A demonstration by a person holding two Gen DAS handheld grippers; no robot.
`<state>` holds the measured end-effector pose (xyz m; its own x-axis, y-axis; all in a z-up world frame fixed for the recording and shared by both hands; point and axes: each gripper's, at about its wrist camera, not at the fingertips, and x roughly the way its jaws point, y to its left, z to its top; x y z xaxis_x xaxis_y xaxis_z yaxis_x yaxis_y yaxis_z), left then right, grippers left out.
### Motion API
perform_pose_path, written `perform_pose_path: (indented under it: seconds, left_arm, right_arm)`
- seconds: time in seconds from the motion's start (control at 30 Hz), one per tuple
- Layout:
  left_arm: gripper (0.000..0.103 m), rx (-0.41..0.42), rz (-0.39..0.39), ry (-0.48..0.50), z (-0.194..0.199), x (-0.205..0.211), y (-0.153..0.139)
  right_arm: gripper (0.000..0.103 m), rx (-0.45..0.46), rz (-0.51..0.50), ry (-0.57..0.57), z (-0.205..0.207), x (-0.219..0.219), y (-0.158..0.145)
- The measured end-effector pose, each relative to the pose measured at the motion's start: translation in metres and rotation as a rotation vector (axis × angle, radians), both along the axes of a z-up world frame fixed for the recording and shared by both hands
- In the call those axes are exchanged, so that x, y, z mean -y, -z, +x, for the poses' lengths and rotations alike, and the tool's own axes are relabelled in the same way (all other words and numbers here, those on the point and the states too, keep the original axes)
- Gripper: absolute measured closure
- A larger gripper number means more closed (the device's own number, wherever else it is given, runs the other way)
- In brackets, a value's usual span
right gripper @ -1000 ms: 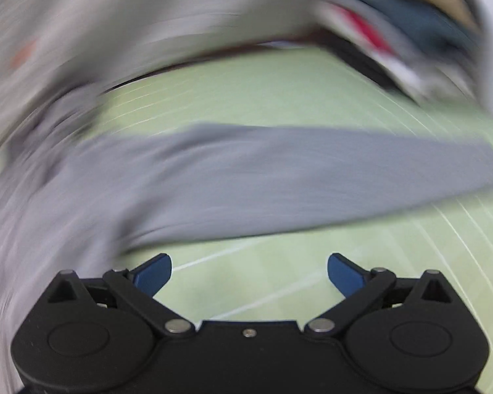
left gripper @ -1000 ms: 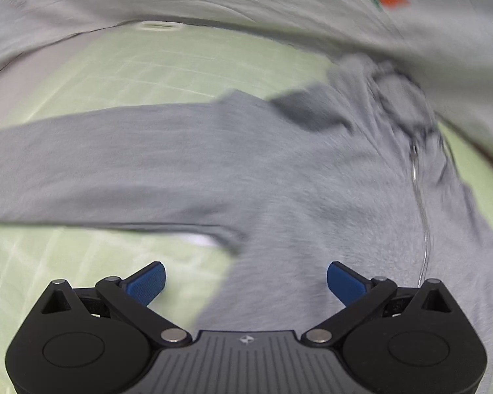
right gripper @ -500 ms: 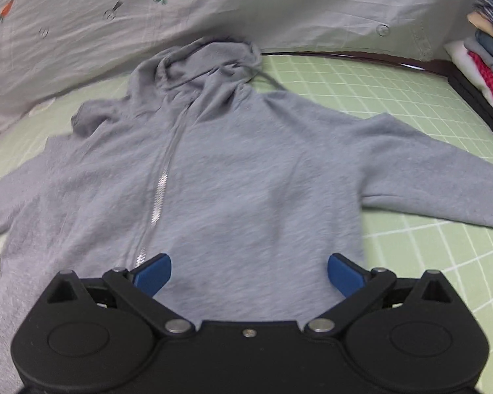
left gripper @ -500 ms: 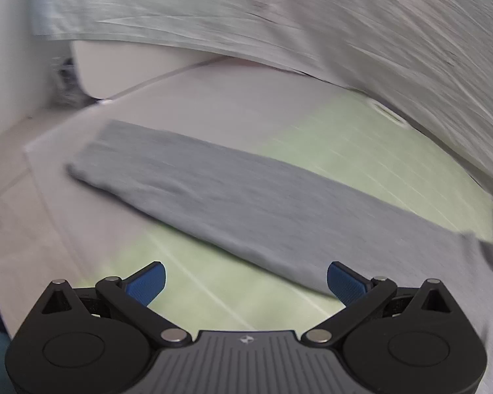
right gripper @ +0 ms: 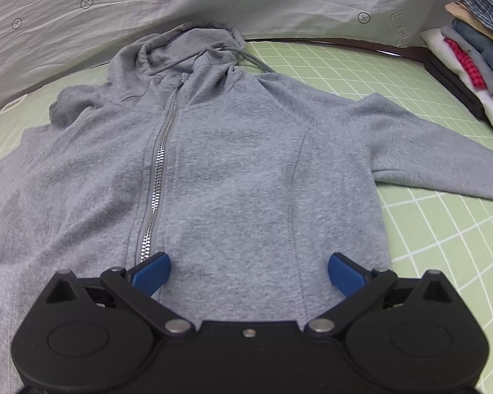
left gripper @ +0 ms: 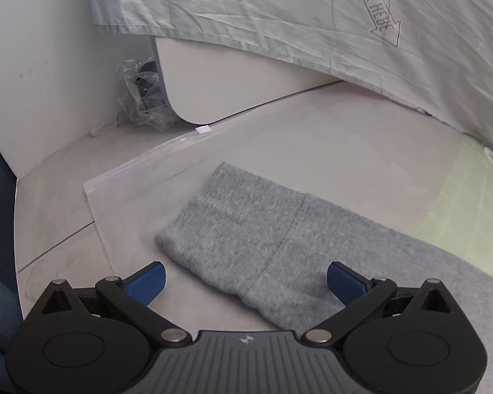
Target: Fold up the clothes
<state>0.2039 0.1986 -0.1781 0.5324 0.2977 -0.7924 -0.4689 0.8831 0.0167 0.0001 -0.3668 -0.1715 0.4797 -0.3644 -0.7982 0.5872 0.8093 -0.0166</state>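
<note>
Right tongs [right gripper: 248, 271] agape, hoodie [right gripper: 233, 164] flat, hood pointing away

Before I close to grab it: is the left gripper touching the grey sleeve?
Cannot tell. In the left wrist view the open left gripper straddles the sleeve cuff, but no contact or gap shows plainly.

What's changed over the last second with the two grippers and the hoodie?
The left hand-held gripper swung from the hoodie's body out along the sleeve and closed in on the cuff. The right hand-held gripper swung from the other sleeve to over the hoodie front, beside the zipper. Both stayed open, gripping nothing. The hoodie stayed spread flat on the green mat.
</note>
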Motion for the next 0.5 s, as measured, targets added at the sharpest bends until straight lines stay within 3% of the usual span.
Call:
perform_pose_path:
  seconds: [0.17, 0.2, 0.23, 0.37, 0.5]
  left_arm:
    - [0.001, 0.027, 0.004, 0.0, -0.005, -0.001, 0.005]
    - [0.006, 0.033, 0.007, 0.001, -0.006, 0.0, 0.005]
    - [0.012, 0.044, 0.011, 0.005, -0.008, 0.002, 0.004]
    - [0.065, 0.086, 0.041, 0.009, -0.017, 0.006, -0.002]
    - [0.083, 0.098, 0.018, 0.055, -0.025, 0.007, -0.003]
  right_arm:
    - [0.0, 0.002, -0.003, 0.013, -0.002, -0.001, 0.0]
    - [0.0, 0.001, -0.003, 0.019, -0.002, -0.002, 0.0]
    - [0.0, 0.002, -0.003, 0.024, -0.002, -0.003, 0.0]
    - [0.0, 0.001, -0.005, 0.042, -0.002, -0.005, 0.0]
    - [0.0, 0.004, -0.005, 0.049, -0.003, -0.004, 0.001]
